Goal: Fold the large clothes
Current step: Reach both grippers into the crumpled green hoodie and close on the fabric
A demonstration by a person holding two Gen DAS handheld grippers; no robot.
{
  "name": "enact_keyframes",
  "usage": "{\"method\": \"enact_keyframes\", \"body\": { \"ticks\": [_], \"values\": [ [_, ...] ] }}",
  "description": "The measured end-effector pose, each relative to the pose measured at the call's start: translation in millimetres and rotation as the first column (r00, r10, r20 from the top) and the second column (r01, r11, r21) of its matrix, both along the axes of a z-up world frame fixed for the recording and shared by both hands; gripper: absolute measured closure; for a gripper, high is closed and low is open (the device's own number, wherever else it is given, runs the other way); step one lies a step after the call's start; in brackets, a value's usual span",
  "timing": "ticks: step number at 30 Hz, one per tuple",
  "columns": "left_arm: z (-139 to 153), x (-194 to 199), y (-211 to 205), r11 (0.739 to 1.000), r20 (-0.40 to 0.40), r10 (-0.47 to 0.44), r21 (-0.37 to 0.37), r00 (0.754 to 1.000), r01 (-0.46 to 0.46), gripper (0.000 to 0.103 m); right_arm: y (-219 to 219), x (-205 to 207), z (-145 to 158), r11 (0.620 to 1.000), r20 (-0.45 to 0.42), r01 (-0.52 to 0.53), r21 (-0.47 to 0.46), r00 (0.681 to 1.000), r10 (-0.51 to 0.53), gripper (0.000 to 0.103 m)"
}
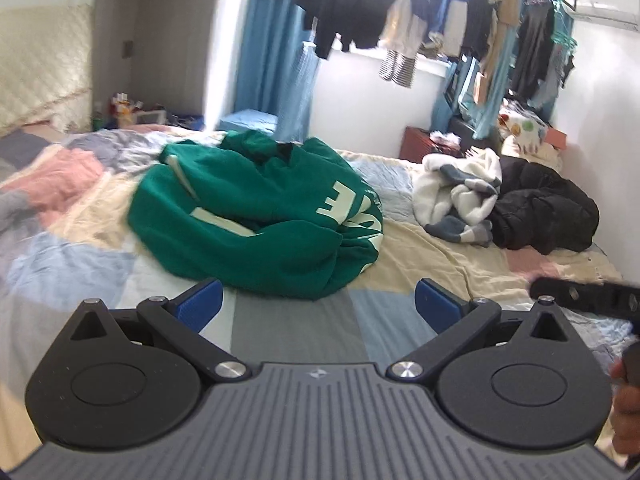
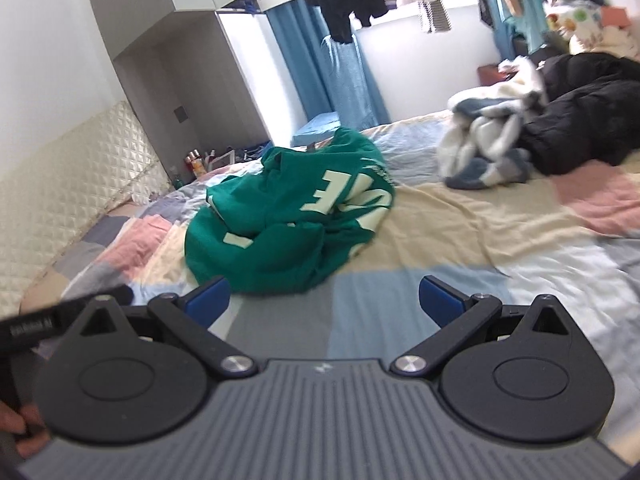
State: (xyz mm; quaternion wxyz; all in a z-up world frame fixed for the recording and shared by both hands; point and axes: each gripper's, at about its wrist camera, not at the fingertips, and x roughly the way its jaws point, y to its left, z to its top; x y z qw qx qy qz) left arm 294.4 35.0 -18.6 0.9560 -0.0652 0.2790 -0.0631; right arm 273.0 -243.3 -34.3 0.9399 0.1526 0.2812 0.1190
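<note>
A large green sweatshirt (image 1: 256,216) with pale lettering lies crumpled in a heap on the patchwork bedspread (image 1: 392,264). It also shows in the right wrist view (image 2: 288,224). My left gripper (image 1: 318,304) is open and empty, a little short of the sweatshirt's near edge. My right gripper (image 2: 324,300) is open and empty, also just short of the sweatshirt, which lies ahead and to its left. The right gripper's black body shows at the right edge of the left wrist view (image 1: 584,294).
A white and blue fleece garment (image 1: 460,196) and a black jacket (image 1: 544,208) lie heaped at the bed's far right. A padded cream headboard (image 2: 68,184) runs along the left. Clothes hang on a line (image 1: 360,4) by the window. A red-brown stand (image 1: 420,144) is beyond the bed.
</note>
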Motion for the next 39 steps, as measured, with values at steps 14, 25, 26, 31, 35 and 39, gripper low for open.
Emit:
{"method": "enact_keyframes", "body": {
  "ticks": [14,25,26,31,35,39],
  "values": [
    [-125,207,2,0.993,-0.031,-0.116,-0.039,0.993,0.114,0.001,43,243,-92,0.983,-0.133,-0.115,0.143,0.982,0.134,0.021],
    [-182,287,-6,0.994,-0.092,-0.077,-0.086,0.993,0.069,0.007,63,356,-145,0.957,-0.233,-0.147,0.251,0.950,0.208,0.024],
    [-184,290,-9,0.995,-0.101,-0.070,-0.072,0.992,0.063,0.009,64,363,-148,0.955,-0.244,-0.141,0.263,0.948,0.207,0.025],
    [-191,303,-24,0.999,-0.152,0.003,0.049,0.988,0.004,0.050,67,384,-152,0.914,-0.276,-0.129,0.385,0.929,0.247,0.055],
    [-185,300,-12,0.998,-0.159,0.069,0.011,0.985,-0.068,0.079,56,379,-136,0.900,-0.259,-0.093,0.425,0.941,0.220,0.094],
    [-171,276,2,0.993,-0.129,0.105,-0.044,0.986,-0.112,0.085,47,357,-107,0.871,-0.165,-0.161,0.464,0.951,0.263,0.096]
  ]
}}
